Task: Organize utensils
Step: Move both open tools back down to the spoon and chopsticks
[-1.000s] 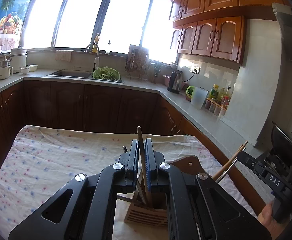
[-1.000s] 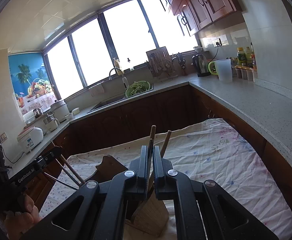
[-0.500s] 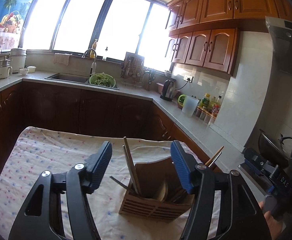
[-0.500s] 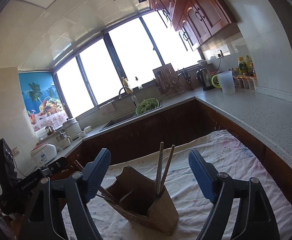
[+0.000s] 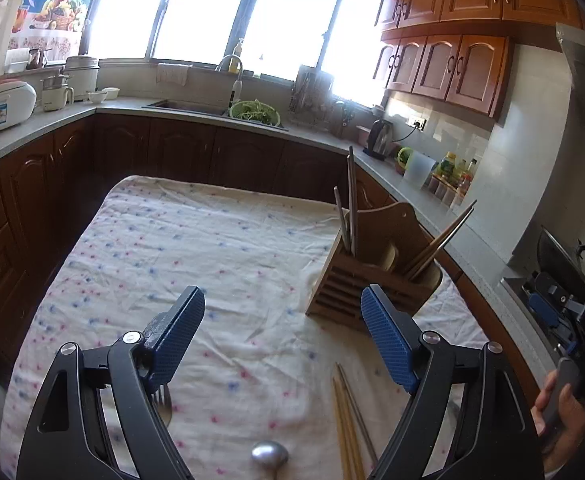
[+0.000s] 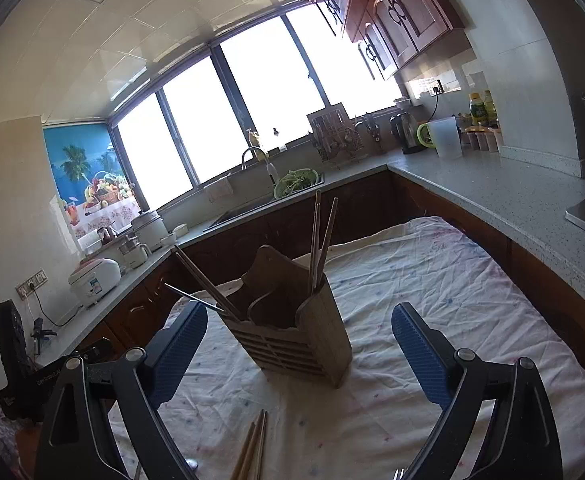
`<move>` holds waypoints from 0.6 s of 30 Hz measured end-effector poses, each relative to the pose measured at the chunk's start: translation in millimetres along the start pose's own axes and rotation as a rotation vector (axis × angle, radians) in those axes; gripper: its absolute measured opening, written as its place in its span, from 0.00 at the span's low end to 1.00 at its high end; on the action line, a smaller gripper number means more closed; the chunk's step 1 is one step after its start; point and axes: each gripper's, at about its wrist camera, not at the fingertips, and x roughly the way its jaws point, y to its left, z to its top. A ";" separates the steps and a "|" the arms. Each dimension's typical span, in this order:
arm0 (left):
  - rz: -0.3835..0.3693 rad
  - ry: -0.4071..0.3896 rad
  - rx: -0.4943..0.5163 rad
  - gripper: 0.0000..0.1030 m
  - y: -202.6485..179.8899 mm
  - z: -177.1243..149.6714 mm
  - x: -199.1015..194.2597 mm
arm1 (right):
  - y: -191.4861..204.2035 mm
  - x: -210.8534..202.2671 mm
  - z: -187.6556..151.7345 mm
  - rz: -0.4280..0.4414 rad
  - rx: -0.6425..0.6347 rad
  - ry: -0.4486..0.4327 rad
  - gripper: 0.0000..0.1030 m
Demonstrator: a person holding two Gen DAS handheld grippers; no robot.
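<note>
Step in hand: a drop-off is done and both grippers are clear of the wooden holder (image 5: 376,276), heading for the next pick.

Left gripper (image 5: 282,340): jaws wide and opening, nothing between them. Right gripper (image 6: 298,350): jaws wide and opening, empty too. In its view the holder only shows through the gap, further off; no pad touches it.

Task items, relative to the holder:
- In it: a steel chopstick pair (image 5: 348,204) upright in the left compartment, another pair (image 5: 440,240) leaning out of the right one.
- On the tablecloth (image 5: 196,240), nearer the camera than the holder: loose wooden chopsticks (image 5: 346,424), a spoon (image 5: 269,455) just left of them, a fork (image 5: 163,400) further left, partly hidden by the left finger.

Next move, my read: bring one gripper down over a loose chopstick pair, line the jaws across the shafts, close, then carry it to a holder compartment. The sticks lie flat on soft cloth, so the pick needs a low, angled approach.

Versus one second ago: both jaws were shut around chopsticks standing in the holder, right on top of it. Those sticks are now released in the holder and both grippers have backed away, so the loose utensils have come into view.
</note>
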 end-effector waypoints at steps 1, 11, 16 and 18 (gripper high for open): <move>0.006 0.013 -0.002 0.80 3.2 -7.2 -2.4 | 0.4 -2.0 -4.6 0.000 0.000 0.010 0.92; 0.043 0.115 -0.032 0.80 24.8 -65.2 -16.1 | 7.3 -12.6 -48.5 -0.008 -0.026 0.105 0.92; 0.053 0.145 -0.034 0.80 25.6 -78.2 -17.2 | 15.5 -11.6 -62.3 0.001 -0.053 0.142 0.91; 0.058 0.157 -0.023 0.80 22.9 -80.7 -16.0 | 19.5 -9.4 -66.2 0.005 -0.064 0.158 0.87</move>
